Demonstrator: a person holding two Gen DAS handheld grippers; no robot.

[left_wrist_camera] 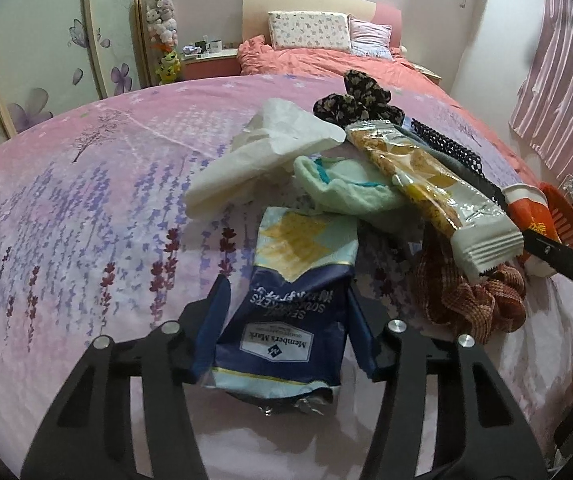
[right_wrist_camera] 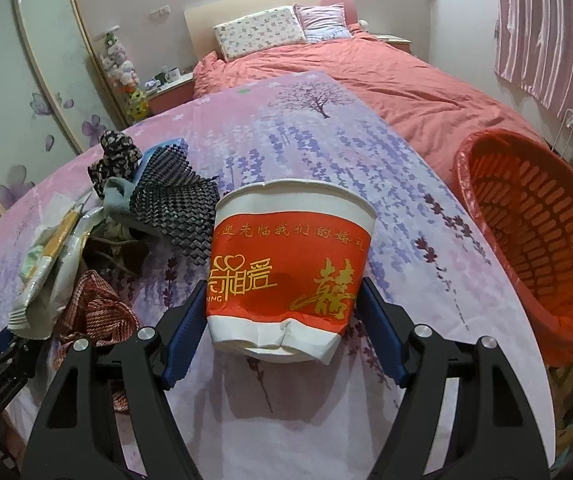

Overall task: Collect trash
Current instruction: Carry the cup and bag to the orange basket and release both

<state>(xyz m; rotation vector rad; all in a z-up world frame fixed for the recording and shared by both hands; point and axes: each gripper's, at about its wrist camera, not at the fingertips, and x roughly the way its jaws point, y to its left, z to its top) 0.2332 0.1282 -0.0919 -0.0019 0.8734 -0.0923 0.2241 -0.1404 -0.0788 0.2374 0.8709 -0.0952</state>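
While both grippers bracket their trash on the bed, neither item has left the quilt.

Left gripper (left_wrist_camera: pixel 286 316): its jaws flank a blue snack bag (left_wrist_camera: pixel 286 312) lying flat on the floral quilt (left_wrist_camera: pixel 86 200) — both pads sit against the bag's edges, grasping it. Just ahead of this gripper lie a crumpled tissue (left_wrist_camera: pixel 262 160) and a green cloth (left_wrist_camera: pixel 346 192); ahead and to its right, a long yellow wrapper (left_wrist_camera: pixel 438 192) rests over a red-checked scrunchie (left_wrist_camera: pixel 478 304). Right gripper (right_wrist_camera: pixel 282 328): a dented red-and-white paper cup (right_wrist_camera: pixel 290 272) stands between its blue pads (right_wrist_camera: pixel 184 340) — they meet the cup's sides, clasping it. Well to this gripper's right sits an orange basket (right_wrist_camera: pixel 534 240), lined with a red bag.
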